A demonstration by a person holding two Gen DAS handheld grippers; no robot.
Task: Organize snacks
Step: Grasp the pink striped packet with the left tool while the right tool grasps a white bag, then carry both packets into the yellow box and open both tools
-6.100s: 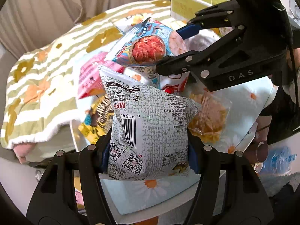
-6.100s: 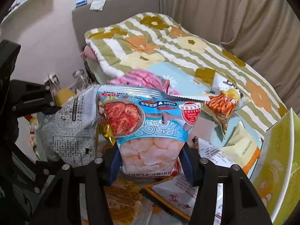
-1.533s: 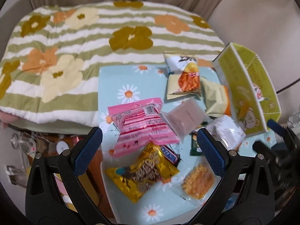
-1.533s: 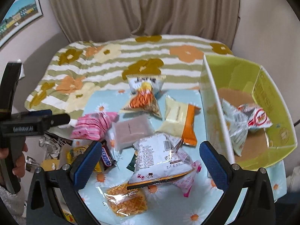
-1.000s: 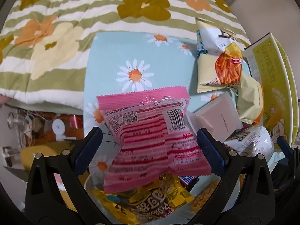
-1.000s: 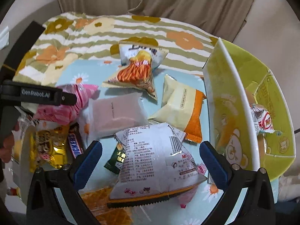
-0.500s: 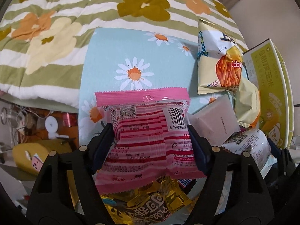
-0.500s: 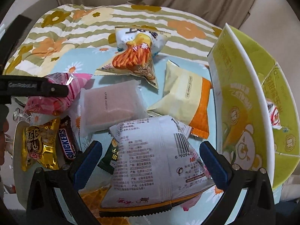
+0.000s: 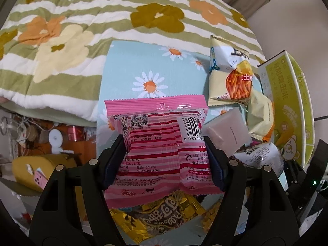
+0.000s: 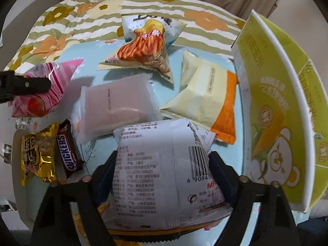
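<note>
Pink bag (image 9: pixel 162 151): pinched by left gripper (image 9: pixel 163 155), above table's left edge.
White bag (image 10: pixel 164 176): clamped in right gripper (image 10: pixel 164 174).
Advice: lift straight, drop into yellow box (image 10: pixel 274 110).

The chocolate bar (image 10: pixel 68 155) reads "SNICKERS", the chip bag (image 9: pixel 230 78) "CHEESE", the pink bag (image 9: pixel 162 153) "www.oishi" (cut off).

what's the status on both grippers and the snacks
Left gripper shut on pink striped bag. Right gripper shut on white bag. Yellow box right, open. Nothing blocking.
</note>
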